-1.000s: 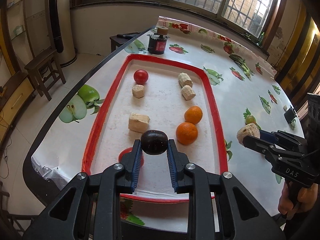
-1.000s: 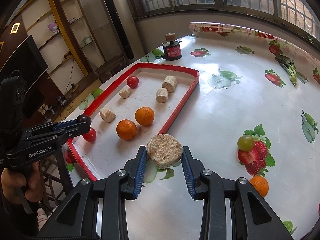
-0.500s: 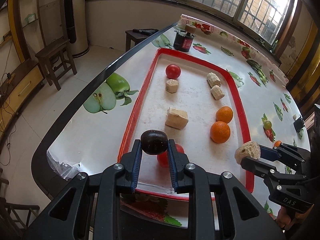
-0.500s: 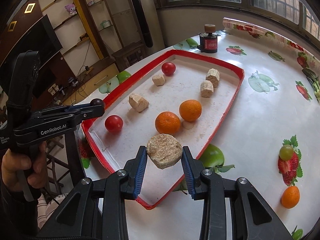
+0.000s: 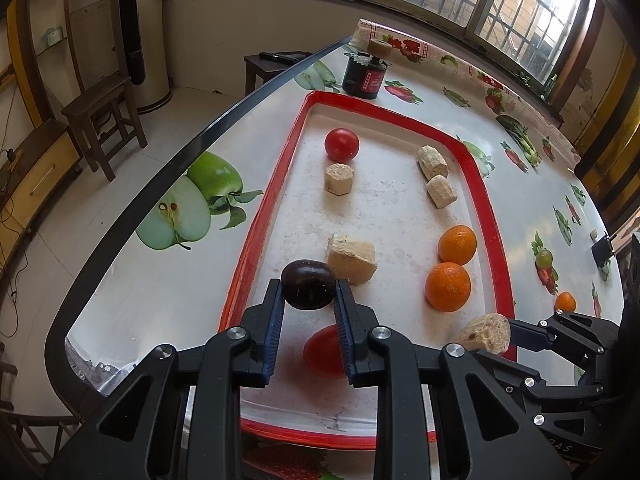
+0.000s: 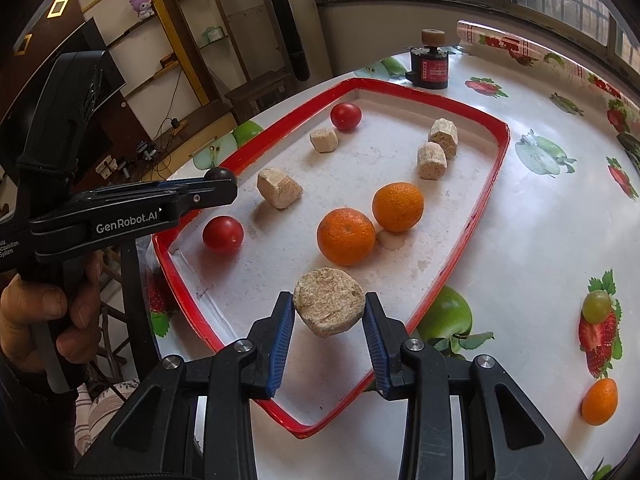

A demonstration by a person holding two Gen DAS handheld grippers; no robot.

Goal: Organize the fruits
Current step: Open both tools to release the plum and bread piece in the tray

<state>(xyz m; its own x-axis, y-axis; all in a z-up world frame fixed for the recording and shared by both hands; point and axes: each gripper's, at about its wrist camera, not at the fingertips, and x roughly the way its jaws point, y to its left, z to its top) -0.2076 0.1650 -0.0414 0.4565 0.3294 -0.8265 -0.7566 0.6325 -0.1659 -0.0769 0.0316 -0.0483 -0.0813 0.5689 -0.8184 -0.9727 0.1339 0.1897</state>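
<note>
My left gripper (image 5: 308,300) is shut on a dark purple plum (image 5: 308,285) and holds it above the near left part of the red-rimmed tray (image 5: 486,196). My right gripper (image 6: 328,320) is shut on a beige cut chunk (image 6: 329,307) above the tray's near end (image 6: 192,280). On the tray lie two oranges (image 6: 346,236), two red tomatoes (image 6: 223,235) and several beige chunks (image 6: 279,188). The right gripper also shows in the left wrist view (image 5: 496,334), and the left gripper in the right wrist view (image 6: 216,190).
A dark jar (image 5: 366,76) with a cork stands beyond the tray's far end. A green grape (image 6: 597,306) and a small orange (image 6: 599,402) lie on the fruit-print tablecloth to the right. The table edge (image 5: 132,208) drops off at the left, with a stool (image 5: 104,120) on the floor.
Both grippers have moved in over the near end of the tray, still holding the plum and the chunk. The near tomato now lies under my left gripper's fingers.
</note>
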